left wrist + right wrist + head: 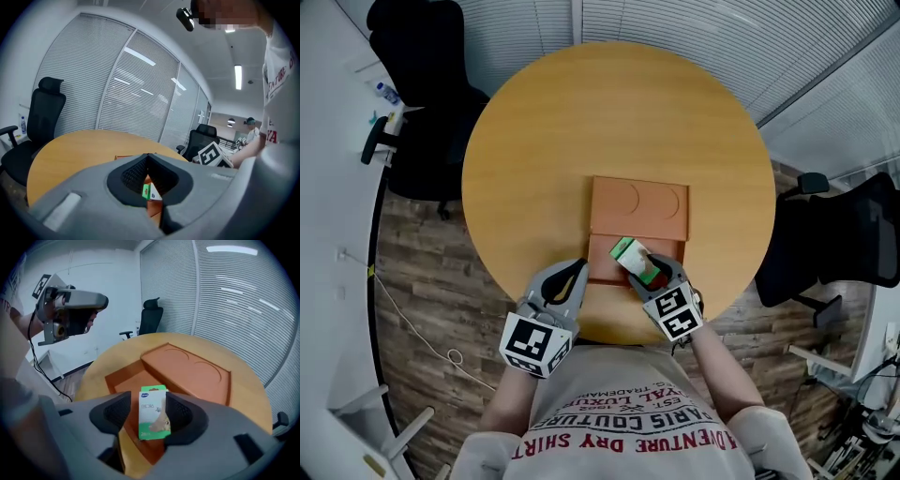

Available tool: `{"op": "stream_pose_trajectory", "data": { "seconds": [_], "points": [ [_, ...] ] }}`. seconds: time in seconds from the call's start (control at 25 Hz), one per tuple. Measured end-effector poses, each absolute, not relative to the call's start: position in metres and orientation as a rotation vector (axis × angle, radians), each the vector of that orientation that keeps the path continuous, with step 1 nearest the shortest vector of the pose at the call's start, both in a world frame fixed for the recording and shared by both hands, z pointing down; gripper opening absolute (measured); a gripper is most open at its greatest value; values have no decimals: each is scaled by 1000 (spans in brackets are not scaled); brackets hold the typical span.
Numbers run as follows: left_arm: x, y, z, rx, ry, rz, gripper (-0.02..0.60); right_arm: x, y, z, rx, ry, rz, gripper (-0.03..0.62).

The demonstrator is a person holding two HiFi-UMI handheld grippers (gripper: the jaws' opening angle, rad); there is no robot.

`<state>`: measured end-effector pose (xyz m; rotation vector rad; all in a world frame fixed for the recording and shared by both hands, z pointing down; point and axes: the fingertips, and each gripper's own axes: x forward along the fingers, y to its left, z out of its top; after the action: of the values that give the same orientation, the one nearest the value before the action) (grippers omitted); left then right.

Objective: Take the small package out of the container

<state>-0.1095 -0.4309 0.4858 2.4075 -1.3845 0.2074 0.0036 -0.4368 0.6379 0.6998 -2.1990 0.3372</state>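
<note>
Round wooden table point(534, 141) in an office with white blinds point(703, 37). Right tool point(645, 272) is opening around the green-and-white small cardboard package point(626, 251), above the orange moulded container point(637, 211); pad contact appears lost. Left tool point(581, 266) closed, empty.

The person's shirt point(619, 417) reads "ADVENTURE DRY SHIRT" upside down; print on the small package point(153, 413) is illegible.

A round wooden table point(534, 141) with a plain, light-brown top carries one orange container point(639, 211), which lies flat on its near half, a little right of centre, the raised part with two round recesses on the far side and the lower tray part reaching close to the near edge.
</note>
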Motion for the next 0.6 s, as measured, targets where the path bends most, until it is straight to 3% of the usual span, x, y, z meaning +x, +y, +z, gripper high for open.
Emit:
{"op": "stream_pose_trajectory", "data": {
  "seconds": [0.16, 0.6],
  "points": [
    [-119, -432, 502, 2363, -1420, 254, 9, 1, -446, 658, 690, -2128, 369, 320],
    [-147, -433, 515, 2282, -1502, 249, 9, -6, -456, 695, 642, -1898, 302, 345]
  ]
}}
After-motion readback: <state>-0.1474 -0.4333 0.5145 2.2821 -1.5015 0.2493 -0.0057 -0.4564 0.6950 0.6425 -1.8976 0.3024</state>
